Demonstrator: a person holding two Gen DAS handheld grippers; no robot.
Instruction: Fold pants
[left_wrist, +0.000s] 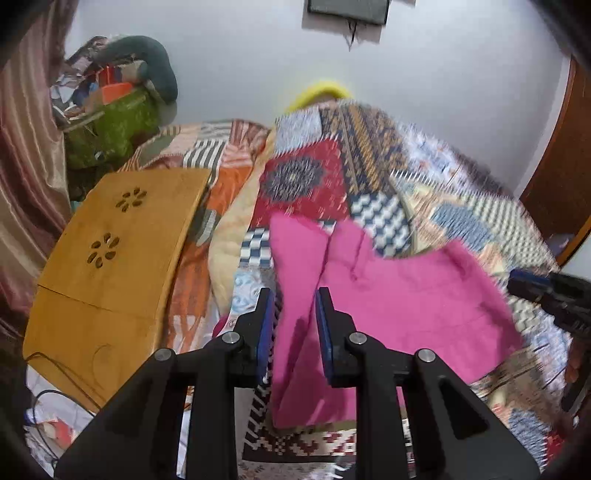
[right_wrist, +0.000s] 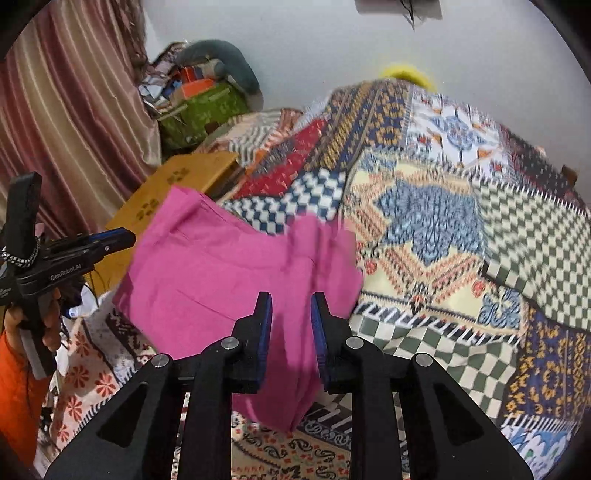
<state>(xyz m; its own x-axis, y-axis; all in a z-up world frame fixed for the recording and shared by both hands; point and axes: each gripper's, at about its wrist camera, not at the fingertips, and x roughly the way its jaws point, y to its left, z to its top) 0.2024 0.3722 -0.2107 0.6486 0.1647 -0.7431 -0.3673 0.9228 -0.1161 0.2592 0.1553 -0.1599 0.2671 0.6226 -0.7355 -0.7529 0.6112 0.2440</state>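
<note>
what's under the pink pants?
The pink pants lie on the patchwork quilt; its checked and patterned patches show all around them. Their left edge overlaps the wooden lap table in the right wrist view. Whatever lies directly beneath the fabric is covered.

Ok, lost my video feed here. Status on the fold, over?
Left tool and right tool both open, pink pants between the fingers, unpinched. Pants lie on patchwork quilt. Wooden lap desk alongside, clear of cloth.
</note>
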